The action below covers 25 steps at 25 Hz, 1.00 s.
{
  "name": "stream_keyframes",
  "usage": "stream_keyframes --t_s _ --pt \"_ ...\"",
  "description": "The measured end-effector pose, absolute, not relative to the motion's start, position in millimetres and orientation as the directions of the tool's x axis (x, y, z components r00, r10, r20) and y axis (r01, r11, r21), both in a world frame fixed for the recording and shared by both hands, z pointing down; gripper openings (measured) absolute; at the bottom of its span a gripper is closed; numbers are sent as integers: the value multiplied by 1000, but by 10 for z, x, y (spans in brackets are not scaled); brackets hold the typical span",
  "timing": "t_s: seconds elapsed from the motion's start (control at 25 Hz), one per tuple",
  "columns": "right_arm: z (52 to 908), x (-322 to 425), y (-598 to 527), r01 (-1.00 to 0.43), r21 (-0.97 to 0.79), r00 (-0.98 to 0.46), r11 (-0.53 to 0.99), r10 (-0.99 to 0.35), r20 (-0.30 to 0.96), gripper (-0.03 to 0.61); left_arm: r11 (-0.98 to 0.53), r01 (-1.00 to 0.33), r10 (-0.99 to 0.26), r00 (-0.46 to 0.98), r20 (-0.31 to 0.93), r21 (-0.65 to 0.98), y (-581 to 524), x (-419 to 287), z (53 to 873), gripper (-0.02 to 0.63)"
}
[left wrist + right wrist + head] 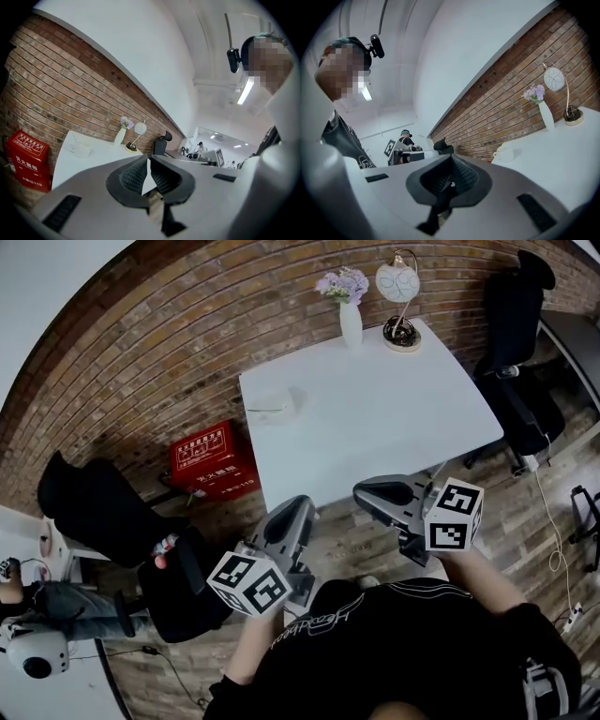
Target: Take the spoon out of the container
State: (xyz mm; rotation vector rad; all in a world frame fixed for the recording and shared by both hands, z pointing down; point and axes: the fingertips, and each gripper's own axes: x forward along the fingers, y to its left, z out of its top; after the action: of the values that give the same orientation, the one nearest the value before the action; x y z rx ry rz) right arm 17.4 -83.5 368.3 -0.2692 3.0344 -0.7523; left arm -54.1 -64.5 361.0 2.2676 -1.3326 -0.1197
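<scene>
Table (pixel 394 418): container (pixel 270 406) near left edge; vase (pixel 350 322), lamp (pixel 400 296) at far edge; left tongs (pixel 302 504), right tongs (pixel 362 491) nearside.

Your worktop (pixel 375 418) is plain white. Brick wall (pixel 169 343) is red-brown with pale mortar lines. Box (pixel 214 462) red, white lettering. Vase (pixel 351 324) white, flowers (pixel 343 284) lilac. Chairs (pixel 103 512) black. Floor (pixel 506 521) grey-brown planks. Your left tongs (pixel 148 176) and right tongs (pixel 451 180) are grey with black ribbed pads (pixel 133 176); cubes (pixel 248 582) show black-and-white squares.
</scene>
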Motion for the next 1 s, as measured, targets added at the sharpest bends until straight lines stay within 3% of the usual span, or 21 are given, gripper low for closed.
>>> stream_keyframes --t_s 0.76,1.0 --pt "3948 -975 -2496 -245 -523 -969 817 -217 115 -3 -333 -831 -822 488 293 446 -2384 -1930 4108 13" --pt "3974 -1152 -2824 -287 -513 -958 809 -250 143 -3 -272 -837 -824 458 334 476 -2813 -2378 4365 84"
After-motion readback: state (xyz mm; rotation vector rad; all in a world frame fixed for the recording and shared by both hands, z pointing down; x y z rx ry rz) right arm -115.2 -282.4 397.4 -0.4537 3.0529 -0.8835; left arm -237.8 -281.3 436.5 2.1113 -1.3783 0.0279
